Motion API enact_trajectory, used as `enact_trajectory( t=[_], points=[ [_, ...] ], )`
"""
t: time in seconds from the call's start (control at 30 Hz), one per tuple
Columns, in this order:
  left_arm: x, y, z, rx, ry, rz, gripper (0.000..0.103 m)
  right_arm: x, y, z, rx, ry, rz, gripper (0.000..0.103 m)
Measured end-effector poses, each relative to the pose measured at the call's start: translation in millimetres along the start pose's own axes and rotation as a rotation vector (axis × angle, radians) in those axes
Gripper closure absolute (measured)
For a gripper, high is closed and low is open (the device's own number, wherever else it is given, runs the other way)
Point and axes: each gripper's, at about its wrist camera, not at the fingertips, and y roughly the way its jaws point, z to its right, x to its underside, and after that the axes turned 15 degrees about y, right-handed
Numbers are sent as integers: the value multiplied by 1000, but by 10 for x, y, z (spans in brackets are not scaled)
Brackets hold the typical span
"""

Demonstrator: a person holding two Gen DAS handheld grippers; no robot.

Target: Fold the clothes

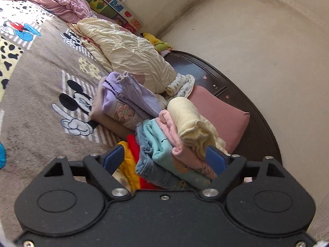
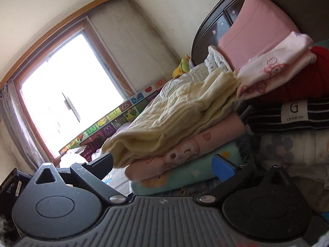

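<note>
A stack of folded clothes (image 1: 174, 146) lies on the bed: a cream knit (image 1: 191, 121) on top, then pink, mint, denim, red and yellow pieces. My left gripper (image 1: 164, 160) is open wide, its blue pads on either side of the stack's near end. In the right wrist view the same stack shows with the cream knit (image 2: 174, 113), a pink piece (image 2: 185, 150) and a mint piece (image 2: 185, 175). My right gripper (image 2: 164, 164) is open, its fingers either side of the stack's edge. I cannot tell whether any pad touches cloth.
A second folded pile with a lilac garment (image 1: 127, 100) lies behind. A cream quilt (image 1: 131, 49), a pink pillow (image 1: 222, 113) and a dark headboard (image 1: 236, 94) stand beyond. To the right are a red garment (image 2: 298, 82) and a striped one (image 2: 287, 113). A window (image 2: 67, 82) is at left.
</note>
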Motion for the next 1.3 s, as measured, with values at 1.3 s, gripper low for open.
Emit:
enact_trajectory(
  t=[1.3],
  points=[
    [919, -2013, -49, -718, 182, -196, 0, 2337, -796, -2138, 81, -512, -600, 0]
  ],
)
